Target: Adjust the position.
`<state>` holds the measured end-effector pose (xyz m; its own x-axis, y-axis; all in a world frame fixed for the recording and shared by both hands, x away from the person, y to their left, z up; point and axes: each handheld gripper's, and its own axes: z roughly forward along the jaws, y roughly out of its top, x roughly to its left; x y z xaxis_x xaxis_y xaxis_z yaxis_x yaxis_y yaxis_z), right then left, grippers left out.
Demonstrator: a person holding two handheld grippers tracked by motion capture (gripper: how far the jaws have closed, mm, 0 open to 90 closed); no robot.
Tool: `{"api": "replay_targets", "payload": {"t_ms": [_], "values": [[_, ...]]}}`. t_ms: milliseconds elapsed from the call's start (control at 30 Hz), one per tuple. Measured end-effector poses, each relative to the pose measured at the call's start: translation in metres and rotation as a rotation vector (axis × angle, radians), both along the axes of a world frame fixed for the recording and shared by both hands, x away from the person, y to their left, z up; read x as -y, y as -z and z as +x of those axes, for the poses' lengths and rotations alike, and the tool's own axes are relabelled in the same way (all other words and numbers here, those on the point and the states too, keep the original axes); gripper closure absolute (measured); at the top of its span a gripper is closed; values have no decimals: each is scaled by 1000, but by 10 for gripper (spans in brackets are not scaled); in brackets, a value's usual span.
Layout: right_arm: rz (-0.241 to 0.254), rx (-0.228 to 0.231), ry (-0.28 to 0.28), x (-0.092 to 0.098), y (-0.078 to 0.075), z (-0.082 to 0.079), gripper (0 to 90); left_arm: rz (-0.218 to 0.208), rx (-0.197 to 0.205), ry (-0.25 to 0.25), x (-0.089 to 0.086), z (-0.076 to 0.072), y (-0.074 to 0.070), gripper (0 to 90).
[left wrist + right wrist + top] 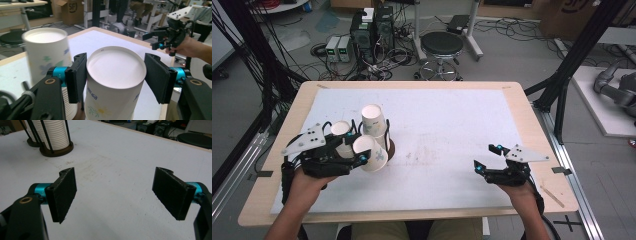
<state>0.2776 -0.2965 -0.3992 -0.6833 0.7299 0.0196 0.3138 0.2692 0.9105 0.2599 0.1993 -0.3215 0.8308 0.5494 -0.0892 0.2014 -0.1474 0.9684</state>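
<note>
Three stacks of upturned white paper cups stand in black-rod holders on brown bases at the table's left. My left gripper [357, 147] is shut on the top paper cup [374, 157] of the nearest stack. In the left gripper view both pads press the sides of this flower-printed cup [115, 67], midway between the left gripper's [115, 75] fingertips. A taller stack [374, 120] stands just behind it, and a third stack [341, 129] is beside the gripper. My right gripper [488, 158] hovers open over bare table at the right, with nothing between its jaws [116, 192].
A white mat [447, 130] covers the wooden table [532, 130]. In the right gripper view, a cup stack [53, 135] stands on its brown base [56, 151] at far left. A black stool [441, 45] and computer boxes [372, 32] sit beyond the far edge.
</note>
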Motion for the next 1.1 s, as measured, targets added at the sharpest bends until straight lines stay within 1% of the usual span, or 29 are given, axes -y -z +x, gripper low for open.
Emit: {"api": "replay_targets", "payload": {"t_ms": [133,267,433,533,567,600,800,833,933,1067,1100], "values": [[6,-3,-18,-1,-1,0,201,8,9,37,15,4,1,372],[5,2,-44,-5,-3,-1,200,6,12,54,30,11,2,372],[17,-1,-73,-10,-5,-1,200,-4,11,82,48,20,5,372],[17,3,-91,-12,-5,-1,201,0,13,98,58,24,7,372],[22,-6,-95,-13,-5,-1,201,3,11,102,60,26,7,372],[20,-2,-100,-14,-5,-1,200,2,12,104,63,28,8,372],[26,-12,-119,-18,-5,-1,200,6,10,125,77,37,12,372],[25,-7,-121,-18,-5,-1,201,5,12,128,79,38,13,372],[33,-17,-141,-23,-6,-1,200,11,6,140,86,43,17,372],[35,-15,-176,-29,-8,-1,201,19,-9,151,96,50,21,372],[35,-22,-182,-31,-8,-1,201,19,-12,155,98,51,22,372]]}}
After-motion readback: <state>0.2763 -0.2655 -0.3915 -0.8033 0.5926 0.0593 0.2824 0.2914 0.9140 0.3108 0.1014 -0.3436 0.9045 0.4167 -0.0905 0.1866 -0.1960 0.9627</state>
